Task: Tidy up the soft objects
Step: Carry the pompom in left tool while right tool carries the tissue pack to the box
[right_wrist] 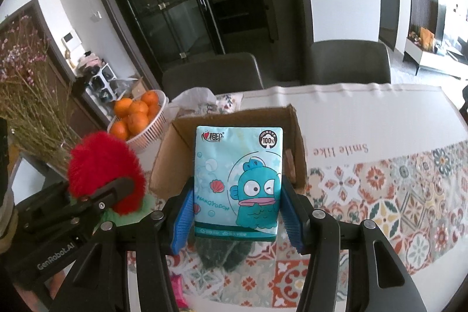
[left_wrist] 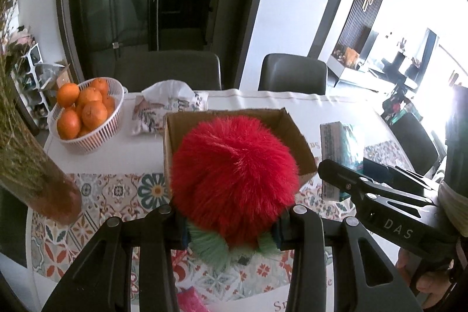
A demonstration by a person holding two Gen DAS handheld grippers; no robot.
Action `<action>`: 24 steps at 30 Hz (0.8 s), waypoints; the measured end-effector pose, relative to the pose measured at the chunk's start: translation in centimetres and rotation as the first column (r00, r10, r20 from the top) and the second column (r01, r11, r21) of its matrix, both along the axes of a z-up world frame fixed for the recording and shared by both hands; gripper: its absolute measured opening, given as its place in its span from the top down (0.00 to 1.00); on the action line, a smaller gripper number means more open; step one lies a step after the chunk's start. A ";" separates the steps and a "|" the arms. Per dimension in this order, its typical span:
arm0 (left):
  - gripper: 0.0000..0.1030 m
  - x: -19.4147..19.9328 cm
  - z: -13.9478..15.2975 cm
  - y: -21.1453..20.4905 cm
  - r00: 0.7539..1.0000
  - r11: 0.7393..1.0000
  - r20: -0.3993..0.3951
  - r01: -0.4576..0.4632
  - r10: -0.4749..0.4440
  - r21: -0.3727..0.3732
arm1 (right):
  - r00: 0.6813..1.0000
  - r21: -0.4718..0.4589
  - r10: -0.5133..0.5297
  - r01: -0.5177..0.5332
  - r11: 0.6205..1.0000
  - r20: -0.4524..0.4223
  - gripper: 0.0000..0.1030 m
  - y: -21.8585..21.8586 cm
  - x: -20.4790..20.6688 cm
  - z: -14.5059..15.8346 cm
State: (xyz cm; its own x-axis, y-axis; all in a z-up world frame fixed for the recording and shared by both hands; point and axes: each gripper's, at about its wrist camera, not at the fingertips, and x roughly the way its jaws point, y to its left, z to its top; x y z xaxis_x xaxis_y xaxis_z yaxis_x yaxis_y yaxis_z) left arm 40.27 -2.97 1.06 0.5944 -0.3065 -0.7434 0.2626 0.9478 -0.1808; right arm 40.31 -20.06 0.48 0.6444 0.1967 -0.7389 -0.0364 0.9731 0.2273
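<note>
The left gripper (left_wrist: pixel 231 227) has its jaws clamped on a fluffy red pompom (left_wrist: pixel 234 177) with a green fringe at its base, held above the counter (left_wrist: pixel 122 154) just in front of an open cardboard box (left_wrist: pixel 288 130). The right gripper (right_wrist: pixel 238 220) has its jaws closed on a blue tissue pack (right_wrist: pixel 238 180) printed with a cartoon fish, held upright before the same box. A white basket (left_wrist: pixel 96 133) of oranges (left_wrist: pixel 93 114) stands to the left of the box, on the patterned tablecloth (right_wrist: pixel 409 195)

Basket of oranges (left_wrist: pixel 87 113), dried flowers (right_wrist: pixel 29 84), chairs (left_wrist: pixel 292 72).
</note>
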 end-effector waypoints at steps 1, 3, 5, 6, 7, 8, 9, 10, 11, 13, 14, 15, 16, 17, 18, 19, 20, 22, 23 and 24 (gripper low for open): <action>0.62 0.2 0.1 0.0 1.000 1.000 0.002 0.000 0.000 0.000 | 1.000 -0.004 0.003 -0.003 1.000 0.003 0.47 0.0 0.4 0.2; 0.62 0.8 0.5 -0.1 1.000 1.000 0.007 0.000 0.000 -0.001 | 1.000 -0.012 0.007 -0.007 1.000 0.009 0.47 0.1 0.9 0.5; 0.62 1.4 0.9 -0.2 1.000 1.000 0.014 -0.002 0.002 0.002 | 1.000 -0.018 0.011 -0.011 1.000 0.014 0.47 0.0 1.5 0.7; 0.62 1.7 1.0 -0.2 1.000 1.000 0.016 -0.002 0.002 0.003 | 1.000 -0.020 0.015 -0.015 1.000 0.014 0.47 0.0 1.8 0.8; 0.62 1.8 1.0 -0.2 1.000 1.000 0.017 -0.001 0.001 0.004 | 1.000 -0.022 0.019 -0.019 1.000 0.012 0.47 0.0 2.2 0.8; 0.62 2.2 1.1 -0.3 1.000 1.000 0.020 0.000 0.000 0.006 | 1.000 -0.024 0.021 -0.021 0.999 0.010 0.47 0.0 2.5 0.8; 0.62 2.5 1.1 -0.4 1.000 1.000 0.021 -0.001 0.001 0.008 | 1.000 -0.026 0.023 -0.023 0.999 0.008 0.47 0.0 2.8 0.8; 0.62 2.9 1.2 -0.5 1.000 1.000 0.021 -0.001 0.001 0.012 | 1.000 -0.029 0.023 -0.023 0.999 0.004 0.47 -0.1 3.1 0.8; 0.62 3.2 1.2 -0.5 1.000 1.000 0.021 0.000 0.000 0.015 | 1.000 -0.032 0.024 -0.024 0.999 0.001 0.47 -0.1 3.5 0.7; 0.62 4.0 1.1 -0.7 1.000 1.000 0.010 0.002 -0.003 0.020 | 1.000 -0.037 0.025 -0.025 0.999 -0.008 0.47 -0.2 4.3 0.5; 0.62 4.2 1.1 -0.7 1.000 1.000 0.008 0.002 -0.003 0.019 | 1.000 -0.039 0.025 -0.025 0.999 -0.012 0.47 -0.3 4.5 0.4; 0.62 4.7 1.0 -0.9 1.000 1.000 0.004 0.004 -0.004 0.020 | 1.000 -0.042 0.025 -0.026 0.999 -0.015 0.47 -0.3 4.9 0.3; 0.62 4.9 0.9 -0.9 1.000 1.000 0.002 0.005 -0.005 0.024 | 0.999 -0.045 0.026 -0.026 0.999 -0.019 0.47 -0.4 5.2 0.1; 0.62 5.3 0.8 -1.0 1.000 1.000 -0.003 0.004 -0.004 0.030 | 0.999 -0.050 0.026 -0.027 0.998 -0.025 0.47 -0.5 5.5 0.0; 0.62 5.6 0.7 -1.1 1.000 0.999 -0.006 0.005 -0.005 0.032 | 0.999 -0.053 0.025 -0.027 0.998 -0.030 0.47 -0.6 5.9 -0.2; 0.62 6.0 0.5 -1.2 1.000 0.999 -0.013 0.006 -0.005 0.037 | 0.999 -0.056 0.025 -0.027 0.998 -0.036 0.47 -0.6 6.2 -0.4; 0.62 6.2 0.3 -1.3 1.000 0.999 -0.015 0.005 -0.004 0.040 | 0.999 -0.059 0.025 -0.028 0.998 -0.043 0.47 -0.6 6.5 -0.5; 0.62 7.0 -0.2 -1.5 1.000 0.999 -0.024 0.006 -0.005 0.047 | 0.998 -0.062 0.023 -0.026 0.998 -0.053 0.47 -0.8 7.1 -0.9; 0.62 7.3 -0.4 -1.5 1.000 0.999 -0.029 0.006 -0.004 0.049 | 0.998 -0.066 0.024 -0.028 0.997 -0.059 0.47 -0.8 7.4 -1.1; 0.62 7.6 -0.6 -1.5 0.999 0.999 -0.036 0.006 -0.004 0.051 | 0.998 -0.070 0.025 -0.030 0.997 -0.066 0.47 -0.8 7.6 -1.3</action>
